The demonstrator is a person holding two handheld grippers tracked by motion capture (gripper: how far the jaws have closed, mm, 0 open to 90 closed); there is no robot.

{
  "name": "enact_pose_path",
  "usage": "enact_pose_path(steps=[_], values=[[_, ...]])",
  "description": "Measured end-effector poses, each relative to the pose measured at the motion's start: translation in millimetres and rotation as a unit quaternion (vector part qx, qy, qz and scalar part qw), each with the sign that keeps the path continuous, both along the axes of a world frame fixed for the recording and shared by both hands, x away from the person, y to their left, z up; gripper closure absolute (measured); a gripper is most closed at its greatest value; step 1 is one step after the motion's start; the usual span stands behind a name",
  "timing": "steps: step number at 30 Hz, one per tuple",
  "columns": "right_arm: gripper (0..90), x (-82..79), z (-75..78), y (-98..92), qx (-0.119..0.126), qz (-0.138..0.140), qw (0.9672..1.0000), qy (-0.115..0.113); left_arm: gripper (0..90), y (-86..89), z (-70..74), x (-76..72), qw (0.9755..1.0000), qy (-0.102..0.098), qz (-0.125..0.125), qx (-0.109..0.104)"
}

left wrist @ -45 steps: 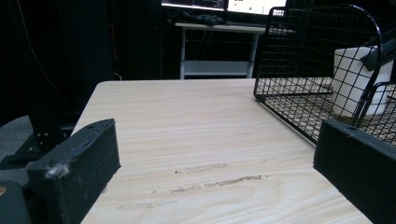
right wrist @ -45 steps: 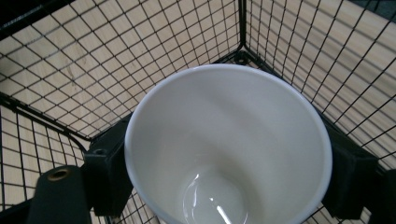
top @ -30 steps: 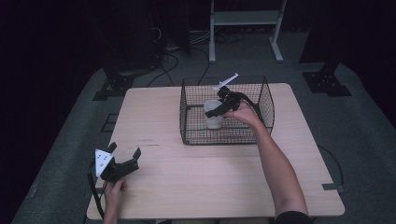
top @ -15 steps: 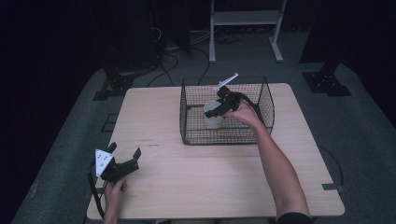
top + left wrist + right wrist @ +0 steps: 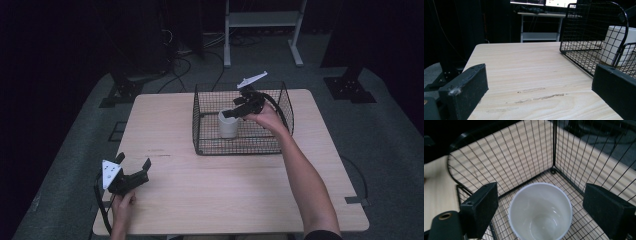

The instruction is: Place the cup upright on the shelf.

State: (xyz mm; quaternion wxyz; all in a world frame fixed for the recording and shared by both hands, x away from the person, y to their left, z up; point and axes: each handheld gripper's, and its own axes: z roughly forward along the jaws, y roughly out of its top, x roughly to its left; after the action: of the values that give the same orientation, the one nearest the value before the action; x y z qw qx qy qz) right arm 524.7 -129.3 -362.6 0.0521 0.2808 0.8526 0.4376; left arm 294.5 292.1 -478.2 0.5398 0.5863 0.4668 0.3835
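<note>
Hovering above the white cup (image 5: pixel 228 124), the right gripper (image 5: pixel 240 106) has its jaws spread wide, one on either side of the rim and neither touching it; the right gripper view looks straight down into the empty cup (image 5: pixel 540 210) from above. The cup stands upright on the floor of the black wire basket (image 5: pixel 280 127), toward its left half. Against the earlier frames, the right gripper, the cup and the basket sit in the same places; no shift is detectable.

The left gripper (image 5: pixel 131 175) rests at the near left corner of the table (image 5: pixel 200 190), held by the left hand (image 5: pixel 121 207), jaws parted with nothing between them. It too is unchanged from a second ago. Its own view looks across bare wood toward the basket (image 5: pixel 584 37), well apart from it, with the cup (image 5: pixel 616 45) visible through the mesh.

Surface: a light wood table, with faint scuff marks (image 5: pixel 541 95) ahead of the left gripper. The basket stands on the far half, right of centre.

Room: dark, with grey carpet (image 5: pixel 80 150), black stand bases (image 5: pixel 125 92) at left and right of the table, loose cables (image 5: pixel 175 65) on the floor behind, and a white-legged frame (image 5: pixel 262 30) at the back.
</note>
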Motion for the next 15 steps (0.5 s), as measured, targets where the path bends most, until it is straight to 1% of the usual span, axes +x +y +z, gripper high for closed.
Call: enact_pose_path(steps=[1, 2, 3, 4, 5, 7, 8, 9, 11, 14, 15], values=[[12.3, -2.1, 2.7, -1.2, 0.005, 0.000, 1.0000, -0.005, 0.0, 0.0, 0.0, 0.0, 1.0000, 0.000, 0.000, 0.000], [12.4, -5.8, 6.5, -3.8, 0.019, 0.003, 0.9998, -0.010, 0.0, -0.1, 0.0, 0.0, 1.0000, 0.000, 0.000, 0.000], [12.4, -8.6, 8.9, -5.5, 0.028, 0.007, 0.9995, -0.009, 0.0, -0.1, 0.0, 0.0, 1.0000, 0.000, 0.000, 0.000], [12.4, -8.6, 8.9, -5.5, 0.028, 0.007, 0.9995, -0.009, 0.0, -0.1, 0.0, 0.0, 1.0000, 0.000, 0.000, 0.000], [12.4, -14.5, 12.4, -8.0, 0.028, 0.012, 0.9994, -0.017, 0.0, -0.2, 0.0, 0.0, 1.0000, -0.001, -0.001, 0.001], [12.4, -16.6, 13.2, -8.9, 0.029, 0.014, 0.9994, -0.016, 0.0, -0.3, -0.1, 0.0, 1.0000, -0.002, -0.001, 0.002], [12.3, -21.3, 14.2, -11.5, 0.021, 0.015, 0.9995, -0.018, 0.0, -0.5, -0.1, 0.0, 1.0000, -0.002, -0.001, 0.002], [12.3, -21.3, 14.2, -11.5, 0.021, 0.015, 0.9995, -0.018, 0.0, -0.6, -0.1, -0.1, 1.0000, -0.002, -0.002, 0.003], [12.4, -26.6, 13.4, -16.6, 0.027, 0.014, 0.9994, -0.015, 0.0, -0.7, -0.1, -0.1, 1.0000, -0.002, -0.002, 0.004], [12.4, -31.8, 11.4, -20.9, 0.020, 0.016, 0.9996, -0.012, 0.0, -0.8, 0.0, -0.3, 1.0000, -0.002, -0.002, 0.004], [12.5, -34.7, 11.4, -22.6, 0.019, 0.015, 0.9996, -0.014, 0.0, -1.0, 0.0, -0.4, 1.0000, -0.002, -0.002, 0.005]])
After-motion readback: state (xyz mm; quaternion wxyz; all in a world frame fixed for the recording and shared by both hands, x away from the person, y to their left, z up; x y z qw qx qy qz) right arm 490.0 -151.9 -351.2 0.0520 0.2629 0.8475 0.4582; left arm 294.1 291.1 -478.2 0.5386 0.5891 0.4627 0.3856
